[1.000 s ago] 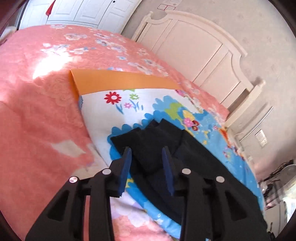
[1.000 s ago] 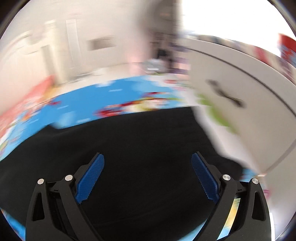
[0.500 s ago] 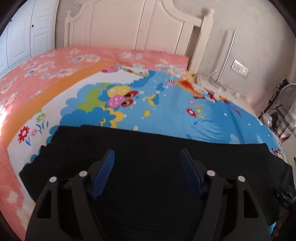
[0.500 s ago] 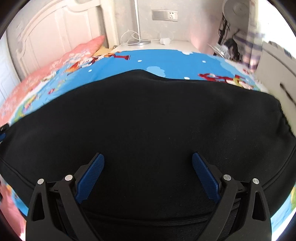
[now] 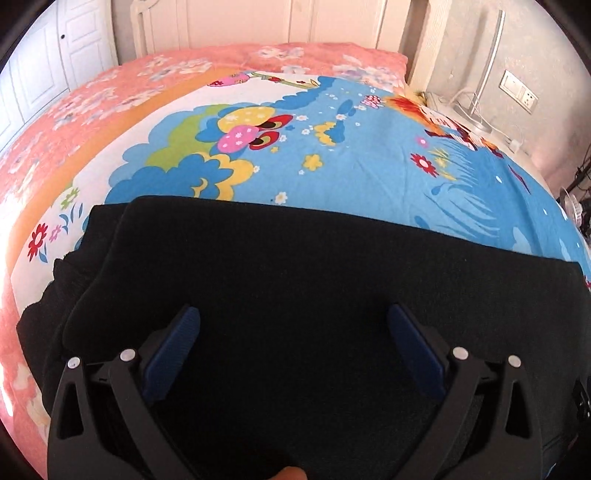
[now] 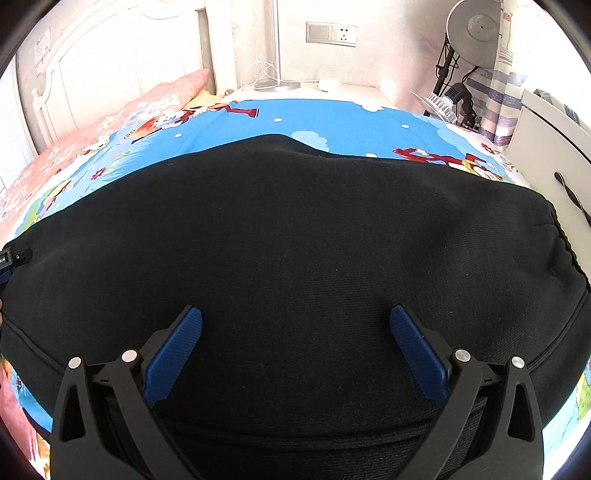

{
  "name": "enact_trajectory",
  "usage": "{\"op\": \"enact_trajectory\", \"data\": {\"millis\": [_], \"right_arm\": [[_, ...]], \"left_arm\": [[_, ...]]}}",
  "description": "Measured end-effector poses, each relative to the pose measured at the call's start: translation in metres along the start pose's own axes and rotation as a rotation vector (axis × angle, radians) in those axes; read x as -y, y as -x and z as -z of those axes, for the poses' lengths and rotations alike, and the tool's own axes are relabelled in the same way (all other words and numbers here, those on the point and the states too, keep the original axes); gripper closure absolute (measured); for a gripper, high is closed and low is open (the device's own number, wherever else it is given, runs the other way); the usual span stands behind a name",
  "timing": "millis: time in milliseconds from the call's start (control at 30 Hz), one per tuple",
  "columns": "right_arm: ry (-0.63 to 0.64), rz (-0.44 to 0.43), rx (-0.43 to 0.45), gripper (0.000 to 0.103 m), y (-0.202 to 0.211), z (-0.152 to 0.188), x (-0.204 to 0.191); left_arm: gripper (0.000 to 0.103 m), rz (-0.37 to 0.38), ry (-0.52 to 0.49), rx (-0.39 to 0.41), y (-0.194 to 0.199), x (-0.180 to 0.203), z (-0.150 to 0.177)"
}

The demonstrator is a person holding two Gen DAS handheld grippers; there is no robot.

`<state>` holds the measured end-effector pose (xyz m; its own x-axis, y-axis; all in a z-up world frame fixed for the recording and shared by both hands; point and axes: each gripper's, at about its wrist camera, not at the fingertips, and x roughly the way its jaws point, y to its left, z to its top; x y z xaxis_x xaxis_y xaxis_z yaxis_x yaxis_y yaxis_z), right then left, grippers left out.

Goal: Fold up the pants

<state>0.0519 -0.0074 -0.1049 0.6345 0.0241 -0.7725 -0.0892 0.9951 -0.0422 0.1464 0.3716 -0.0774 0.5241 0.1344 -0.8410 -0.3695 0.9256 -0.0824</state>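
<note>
Pants (image 5: 314, 295) lie flat across the cartoon-print sheet (image 5: 369, 158) on the bed, black knit, already doubled leg on leg by the look of the layered edges at the left; in the right wrist view the gathered waistband (image 6: 565, 251) sits at the far right. Your left gripper (image 5: 293, 332) hangs over the leg end, jaws spread wide, nothing in them. Your right gripper (image 6: 295, 332) hangs over the waist end, also spread wide and empty. For the next fold, probably cuffs to waist, take both layers together at the left end; the lower leg juts out past the upper one there, so square those edges first or the fold will come out skewed. Bite near the corners, lift low, and lay the cloth down without dragging the sheet. Writing: none legible on the pants; the wall socket (image 6: 343, 33) and a small tag at the left rim of the right view are too small to read.
</note>
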Motion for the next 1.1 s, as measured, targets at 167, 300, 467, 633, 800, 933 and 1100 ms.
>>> {"op": "enact_trajectory", "data": {"millis": [167,300,467,633,800,933,1100], "right_arm": [[-0.003,-0.004,-0.007,0.005,0.0,0.0,0.001],[0.009,-0.006,-0.004,0.004,0.0,0.001,0.001],[0.018,-0.01,-0.007,0.004,0.0,0.001,0.001],[0.041,-0.02,-0.007,0.004,0.0,0.003,0.0],[0.076,-0.033,-0.026,0.005,0.002,0.001,0.001],[0.06,-0.057,0.008,0.005,0.022,-0.014,-0.005],[0.193,-0.244,0.029,0.02,0.031,-0.055,-0.063]], "left_arm": [[0.001,-0.018,-0.06,0.01,-0.002,0.005,-0.001],[0.001,0.041,-0.03,-0.012,-0.004,-0.012,-0.006],[0.013,-0.004,0.065,0.023,0.002,-0.048,-0.024],[0.032,0.018,0.064,0.055,0.014,-0.068,-0.036],[0.039,0.054,0.313,0.167,0.053,-0.131,-0.017],[0.042,0.055,0.445,0.223,0.087,-0.175,0.025],[0.051,0.206,0.642,0.247,0.098,-0.218,0.079]]}}
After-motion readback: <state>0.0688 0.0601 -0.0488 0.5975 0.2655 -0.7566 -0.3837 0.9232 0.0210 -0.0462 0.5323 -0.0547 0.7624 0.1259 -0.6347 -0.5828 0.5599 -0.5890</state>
